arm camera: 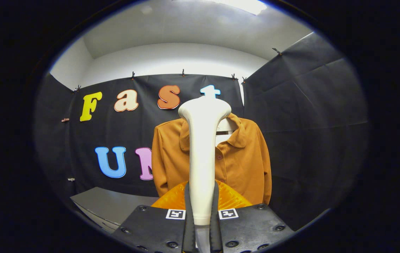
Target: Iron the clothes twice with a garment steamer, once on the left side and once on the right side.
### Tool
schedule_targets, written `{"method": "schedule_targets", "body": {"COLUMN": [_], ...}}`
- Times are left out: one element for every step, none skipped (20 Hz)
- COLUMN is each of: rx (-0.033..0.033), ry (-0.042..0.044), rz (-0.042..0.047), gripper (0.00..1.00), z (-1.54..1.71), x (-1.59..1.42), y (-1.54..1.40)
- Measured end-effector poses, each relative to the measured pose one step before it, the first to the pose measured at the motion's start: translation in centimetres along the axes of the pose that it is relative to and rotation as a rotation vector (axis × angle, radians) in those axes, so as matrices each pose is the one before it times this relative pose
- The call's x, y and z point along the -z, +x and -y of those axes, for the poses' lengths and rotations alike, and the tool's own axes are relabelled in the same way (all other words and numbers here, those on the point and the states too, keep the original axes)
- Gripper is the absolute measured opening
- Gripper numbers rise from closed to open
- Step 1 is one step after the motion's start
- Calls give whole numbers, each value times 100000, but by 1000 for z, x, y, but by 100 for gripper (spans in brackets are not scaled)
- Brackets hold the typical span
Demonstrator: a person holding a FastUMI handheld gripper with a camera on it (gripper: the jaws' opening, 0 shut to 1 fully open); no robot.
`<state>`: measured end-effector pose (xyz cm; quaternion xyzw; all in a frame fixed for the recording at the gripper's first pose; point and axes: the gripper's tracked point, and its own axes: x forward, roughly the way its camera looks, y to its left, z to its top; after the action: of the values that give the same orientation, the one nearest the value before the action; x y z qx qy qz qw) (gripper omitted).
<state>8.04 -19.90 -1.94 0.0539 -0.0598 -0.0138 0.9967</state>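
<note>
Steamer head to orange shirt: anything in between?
Nothing visible in the gripper view. The hand-held gripper is shut on the white steamer, whose head rises in front of the hanging orange shirt; contact can't be told.

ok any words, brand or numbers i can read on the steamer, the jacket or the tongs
steamer: none; no brand or text readable on its white body, clamped between the shut tongs.
orange jacket: none; no label or print readable.
tongs: no words; each finger carries a square black-and-white marker, a pattern, not text.
</note>
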Motion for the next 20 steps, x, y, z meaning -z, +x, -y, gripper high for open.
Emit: {"method": "schedule_targets", "body": {"rx": [601, 655, 444, 211, 110, 59, 21, 35, 248, 672, 670, 590, 657, 615, 328, 84, -243, -345, -141, -16], "ry": [152, 248, 584, 411, -415, -585, -171, 46, -59, 240, 553, 612, 678, 486, 686, 866, 871, 653, 227, 128], "rz": [698, 66, -43, -4, -439, -920, -1259, -1437, -1499, -1652, -1211, -1282, -1237, -1710, -1854, -1846, -1873, -1716, -1529, -1474], "gripper": [19, 19, 19, 19, 19, 19, 19, 19, 19, 19, 19, 19, 19, 19, 19, 19, 19, 19, 19, 20], "z": [599, 623, 649, 701, 684, 898, 723, 808, 817, 829, 779, 693, 702, 566, 513, 443, 289, 195, 109, 219], "x": [-274, -214, -84, -78, 164, 434, 483, 584, 796, 795, 724, 864, 822, 940, 947, 966, 765, 815, 924, 990], "y": [468, 384, 460, 545, 536, 554, 548, 560, 454, 601, 550, 364, 418, 384, 373, 357, 458, 238, 168, 115]}}
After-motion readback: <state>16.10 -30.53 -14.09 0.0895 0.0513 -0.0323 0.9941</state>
